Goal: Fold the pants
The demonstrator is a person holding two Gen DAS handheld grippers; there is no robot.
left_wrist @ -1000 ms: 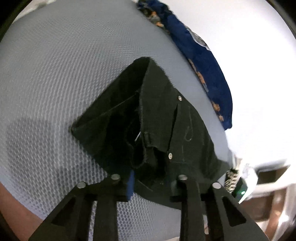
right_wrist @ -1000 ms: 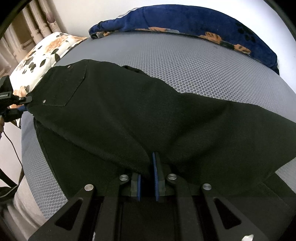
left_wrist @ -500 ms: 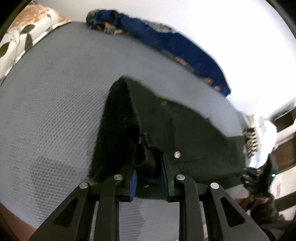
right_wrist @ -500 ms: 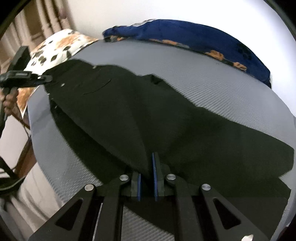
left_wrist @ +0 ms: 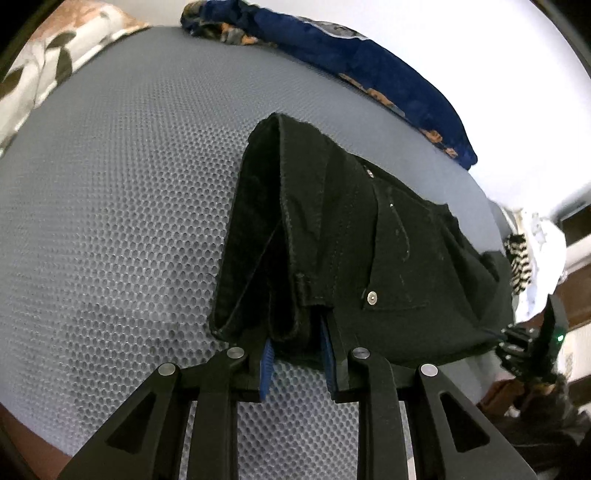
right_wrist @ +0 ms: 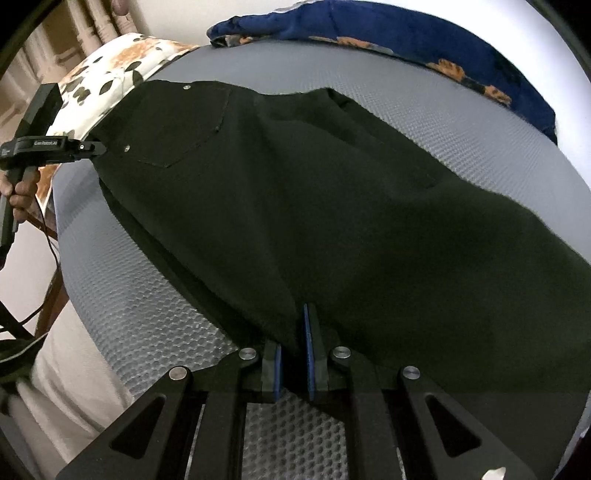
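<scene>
No container is present at this station; the only article under handling is a pair of black pants [right_wrist: 332, 206], spread over the grey honeycomb-mesh mattress [left_wrist: 122, 192] that serves as the work surface. The left gripper [left_wrist: 295, 354] is clamped on the bunched waistband end of the pants, the thick folded fabric filling the gap between its blue pads. The right gripper [right_wrist: 293, 354] is pinched tight on a fold of the pants at the near edge of the mattress, its pads almost meeting with thin cloth between them. In the right wrist view the left gripper [right_wrist: 94, 147] shows at the far left of the pants, held by a person's hand [right_wrist: 18, 192], a rear pocket with two rivets lying just beside it. Compared with one second earlier, the left wrist view has rolled: the waistband end, which then lay diagonally, now stands nearly upright ahead of the gripper, and more of the pants is drawn out flat across the mattress in the right wrist view. Beyond the pants, along the far edge of the mattress, lies a dark blue blanket with orange motifs [right_wrist: 424, 33]; a white floral-print pillow [right_wrist: 118, 59] sits at the far left corner of the mattress. A white wall [left_wrist: 461, 55] stands behind the blanket.
</scene>
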